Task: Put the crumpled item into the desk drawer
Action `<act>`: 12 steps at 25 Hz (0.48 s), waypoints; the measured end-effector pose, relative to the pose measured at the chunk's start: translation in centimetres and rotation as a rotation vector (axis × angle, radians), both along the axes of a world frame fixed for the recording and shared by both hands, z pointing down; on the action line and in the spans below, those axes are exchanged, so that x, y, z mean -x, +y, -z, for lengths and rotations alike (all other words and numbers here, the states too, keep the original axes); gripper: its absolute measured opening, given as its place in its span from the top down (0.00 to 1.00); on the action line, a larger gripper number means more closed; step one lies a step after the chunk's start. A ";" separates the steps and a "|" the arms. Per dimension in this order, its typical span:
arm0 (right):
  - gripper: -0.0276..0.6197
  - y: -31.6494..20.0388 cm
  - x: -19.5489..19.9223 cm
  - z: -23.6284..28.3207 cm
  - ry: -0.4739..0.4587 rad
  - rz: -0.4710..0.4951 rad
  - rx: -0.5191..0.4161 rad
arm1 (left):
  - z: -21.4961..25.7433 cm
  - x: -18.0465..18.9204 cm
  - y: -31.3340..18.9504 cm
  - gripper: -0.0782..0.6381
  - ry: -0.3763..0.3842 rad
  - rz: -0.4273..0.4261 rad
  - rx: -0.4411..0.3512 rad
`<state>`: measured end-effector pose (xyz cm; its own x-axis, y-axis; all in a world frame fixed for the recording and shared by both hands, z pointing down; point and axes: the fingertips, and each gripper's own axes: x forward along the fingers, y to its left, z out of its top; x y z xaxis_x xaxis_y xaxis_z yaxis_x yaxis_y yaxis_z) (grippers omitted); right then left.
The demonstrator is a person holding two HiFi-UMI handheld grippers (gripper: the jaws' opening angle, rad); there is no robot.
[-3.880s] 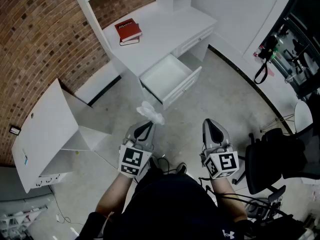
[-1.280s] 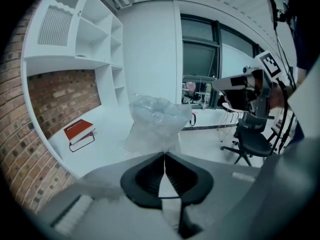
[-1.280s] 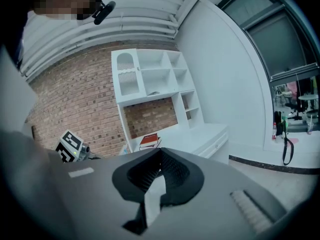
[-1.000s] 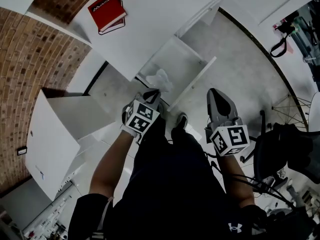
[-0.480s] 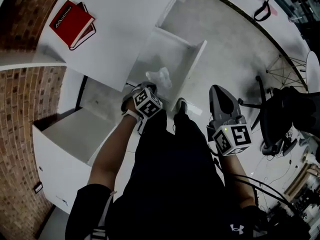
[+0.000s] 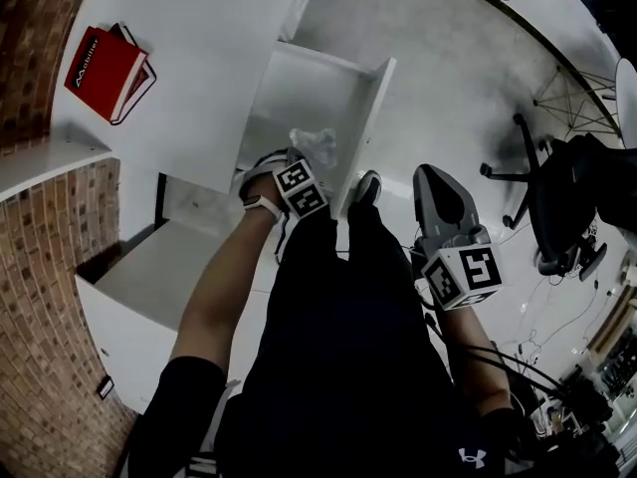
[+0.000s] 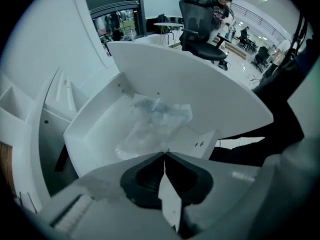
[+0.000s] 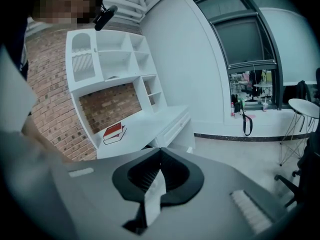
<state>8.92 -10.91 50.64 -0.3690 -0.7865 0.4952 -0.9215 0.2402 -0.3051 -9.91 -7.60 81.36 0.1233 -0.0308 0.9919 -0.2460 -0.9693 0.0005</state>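
Note:
The crumpled item (image 6: 315, 147), a wad of clear plastic, hangs at the tip of my left gripper (image 6: 299, 160) over the near end of the open white desk drawer (image 6: 366, 118). In the left gripper view the wad (image 7: 155, 124) sits just past my left gripper (image 7: 164, 154), low inside the drawer (image 7: 92, 129), with the jaws pressed together on its near edge. My right gripper (image 6: 434, 177) hangs to the right of the drawer, over the floor, shut with nothing in it. In its own view my right gripper (image 8: 161, 151) points at the desk (image 8: 150, 126) from a distance.
A red book (image 6: 103, 68) lies on the white desk top (image 6: 209, 58); it also shows in the right gripper view (image 8: 113, 131). A white open cabinet (image 6: 119, 307) stands at the left by the brick wall. A black office chair (image 6: 567, 197) stands at the right.
My left gripper has carried the crumpled item from above the floor forward and down into the open drawer. The right gripper has kept its place beside my body, shut.

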 end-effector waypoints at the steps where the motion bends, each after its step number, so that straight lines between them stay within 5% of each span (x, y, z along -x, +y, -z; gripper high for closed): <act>1: 0.95 -0.1 -0.3 -0.3 -0.003 -0.002 0.004 | -0.4 -0.1 -0.1 0.88 -0.015 -0.030 0.001; 12: 0.95 0.3 -3.1 -3.6 -0.022 -0.032 0.077 | -5.6 -0.3 1.2 0.88 -0.136 -0.263 0.121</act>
